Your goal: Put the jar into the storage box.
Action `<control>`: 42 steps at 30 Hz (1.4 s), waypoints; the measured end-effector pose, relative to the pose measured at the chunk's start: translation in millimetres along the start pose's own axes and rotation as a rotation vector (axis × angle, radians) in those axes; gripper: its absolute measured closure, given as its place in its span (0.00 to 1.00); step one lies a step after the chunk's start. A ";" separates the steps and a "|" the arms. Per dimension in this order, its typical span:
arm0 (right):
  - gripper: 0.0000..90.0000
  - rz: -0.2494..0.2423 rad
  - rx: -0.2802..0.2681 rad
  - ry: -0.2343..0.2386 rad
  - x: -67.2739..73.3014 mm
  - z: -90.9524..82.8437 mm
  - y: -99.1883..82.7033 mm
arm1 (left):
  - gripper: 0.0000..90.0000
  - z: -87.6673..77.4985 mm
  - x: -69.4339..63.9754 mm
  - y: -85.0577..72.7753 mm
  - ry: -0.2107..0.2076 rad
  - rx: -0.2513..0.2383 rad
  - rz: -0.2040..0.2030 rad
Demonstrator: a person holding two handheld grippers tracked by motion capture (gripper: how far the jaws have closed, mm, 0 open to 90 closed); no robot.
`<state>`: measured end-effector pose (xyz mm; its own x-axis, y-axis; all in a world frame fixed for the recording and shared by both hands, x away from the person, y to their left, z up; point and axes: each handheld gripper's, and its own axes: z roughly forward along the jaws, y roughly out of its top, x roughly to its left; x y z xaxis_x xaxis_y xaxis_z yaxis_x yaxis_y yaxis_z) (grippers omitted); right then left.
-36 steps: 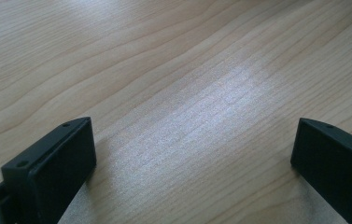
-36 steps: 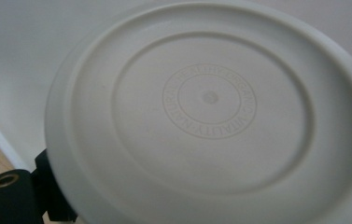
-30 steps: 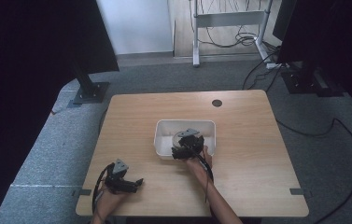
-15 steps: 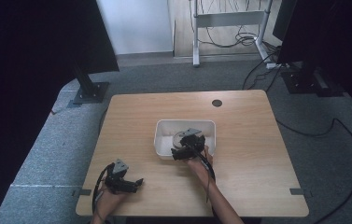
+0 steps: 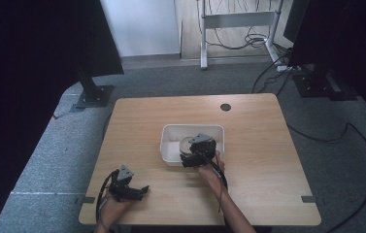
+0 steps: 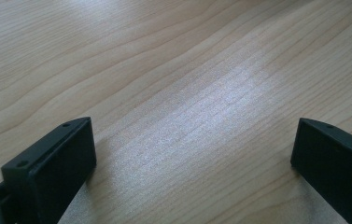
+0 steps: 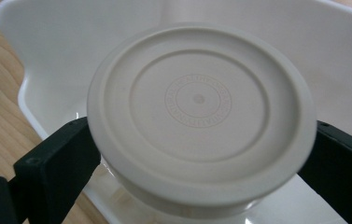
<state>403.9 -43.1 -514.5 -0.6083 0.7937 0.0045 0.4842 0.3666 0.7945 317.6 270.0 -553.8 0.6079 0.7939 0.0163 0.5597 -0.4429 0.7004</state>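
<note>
A round cream lid (image 7: 201, 112) with ringed ridges sits between the jaws of my right gripper (image 7: 201, 156), which is shut on its rim. What lies under the lid is hidden. It hangs over the near side of a white rectangular bin (image 7: 57, 42). In the high view the right gripper (image 5: 193, 156) is at the bin's (image 5: 171, 130) front edge, with the lid (image 5: 187, 143) just inside. My left gripper (image 5: 141, 191) rests near the table's front left corner. It is open (image 6: 192, 144), with bare wood between its jaws.
The wooden table (image 5: 258, 145) has a dark cable hole (image 5: 225, 107) at the back. Cables trail from both grippers toward the front edge. Black monitor stands (image 5: 93, 92) and floor cables lie beyond the table.
</note>
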 end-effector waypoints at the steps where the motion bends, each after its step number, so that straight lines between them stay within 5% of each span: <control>1: 0.03 0.001 0.000 0.004 0.0 -1.2 -0.1 | 0.00 0.0 0.0 0.0 0.000 0.000 0.000; 42: 0.04 -0.034 -0.030 0.045 -11.1 -38.2 -20.3 | 0.00 0.1 0.0 -0.1 0.000 -0.002 0.000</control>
<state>376.8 -77.9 -507.6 -0.6516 0.7586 0.0041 0.4444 0.3774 0.8124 317.6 270.0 -553.9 0.6079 0.7939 0.0156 0.5590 -0.4418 0.7016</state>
